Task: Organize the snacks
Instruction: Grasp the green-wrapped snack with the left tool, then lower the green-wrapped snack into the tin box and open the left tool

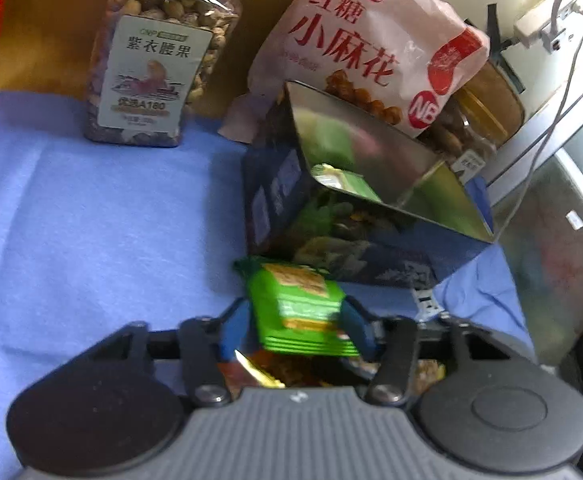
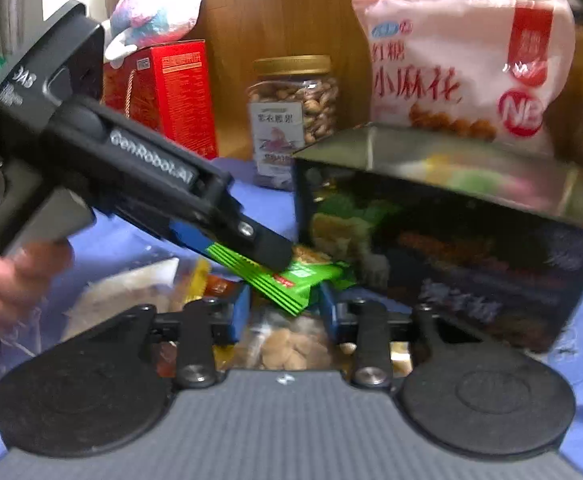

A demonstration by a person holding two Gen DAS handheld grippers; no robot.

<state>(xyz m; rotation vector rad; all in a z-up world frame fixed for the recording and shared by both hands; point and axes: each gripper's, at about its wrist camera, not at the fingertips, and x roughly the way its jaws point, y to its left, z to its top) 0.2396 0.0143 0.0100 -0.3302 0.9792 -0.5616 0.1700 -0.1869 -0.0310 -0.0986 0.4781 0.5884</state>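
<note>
The green packet [image 1: 299, 308] sits clamped between the jaws of your left gripper [image 1: 297, 320], held just short of the open box [image 1: 371, 200] on the blue cloth [image 1: 91, 200]. You carry it end-on and tilted downward, which reads as a line-up with the box mouth, where another green packet already lies against the shiny liner. That suggests the box is where this kind belongs.

Your right gripper [image 2: 285, 308] has its jaws narrowed, with a corner of the same packet [image 2: 291, 284] lying between the fingers; the blur keeps me from telling whether the pads actually press on it. It looks like a steadying hand, or the start of a handover, rather than a second carry.

Under both grippers lies a heap of loose snack packs [image 2: 287, 344], still unsorted, so most of the work looks ahead of you.

The nut jar [image 1: 151, 64] and the pink bag [image 1: 371, 40] stand upright at the back, the bag leaning behind the box, out of the way of the opening. The red carton [image 2: 171, 92] stands well apart on the left.
</note>
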